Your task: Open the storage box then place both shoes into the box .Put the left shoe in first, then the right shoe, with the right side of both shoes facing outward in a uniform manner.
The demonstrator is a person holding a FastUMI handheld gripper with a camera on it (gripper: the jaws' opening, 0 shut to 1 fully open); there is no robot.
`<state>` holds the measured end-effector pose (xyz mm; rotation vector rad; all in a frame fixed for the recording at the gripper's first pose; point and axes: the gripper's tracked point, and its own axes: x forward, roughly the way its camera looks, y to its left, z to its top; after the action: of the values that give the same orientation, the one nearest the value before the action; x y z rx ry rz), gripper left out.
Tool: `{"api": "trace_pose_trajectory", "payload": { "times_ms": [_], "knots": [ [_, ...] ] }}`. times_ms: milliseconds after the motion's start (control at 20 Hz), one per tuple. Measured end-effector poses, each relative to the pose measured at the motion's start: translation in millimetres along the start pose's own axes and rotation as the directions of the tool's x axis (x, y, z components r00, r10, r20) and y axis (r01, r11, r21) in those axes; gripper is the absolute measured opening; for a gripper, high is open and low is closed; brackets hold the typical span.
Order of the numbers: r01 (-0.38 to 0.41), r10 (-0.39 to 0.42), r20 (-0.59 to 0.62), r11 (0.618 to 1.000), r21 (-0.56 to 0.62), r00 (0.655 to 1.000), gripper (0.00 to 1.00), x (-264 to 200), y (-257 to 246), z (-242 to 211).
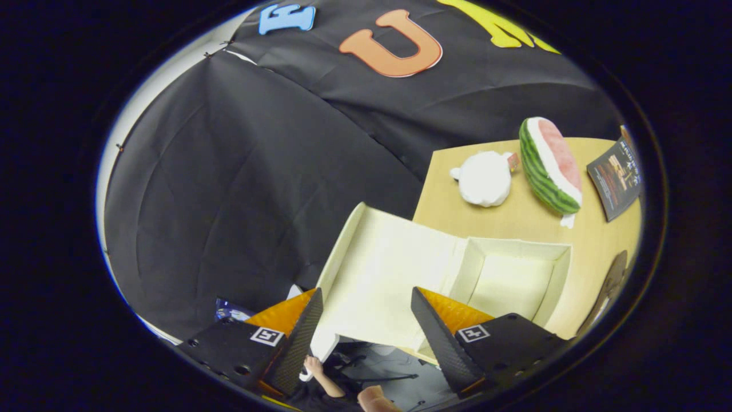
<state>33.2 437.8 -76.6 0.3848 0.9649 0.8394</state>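
Box (514,274) is open, lid (383,274) flat just ahead of the gripper (366,320), fingers apart w/ nothing between. Shoes next, I'd judge: left one first, right side facing out.

The gripper view looks forward along its gripper (366,326), fingers apart, tilted, from close above the opened storage box (400,269) on the table (595,240).
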Motion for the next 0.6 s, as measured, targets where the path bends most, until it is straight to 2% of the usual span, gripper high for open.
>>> {"api": "trace_pose_trajectory", "payload": {
  "times_ms": [250,400,600],
  "knots": [
    [0.046,-0.047,0.008,0.998,0.030,0.999,0.95,-28,-50,-2],
    [0.124,-0.124,0.028,0.992,0.013,0.992,0.95,-55,-105,-6],
    [0.194,-0.196,0.024,0.980,0.048,0.980,0.95,-95,-179,-26]
  ]
}}
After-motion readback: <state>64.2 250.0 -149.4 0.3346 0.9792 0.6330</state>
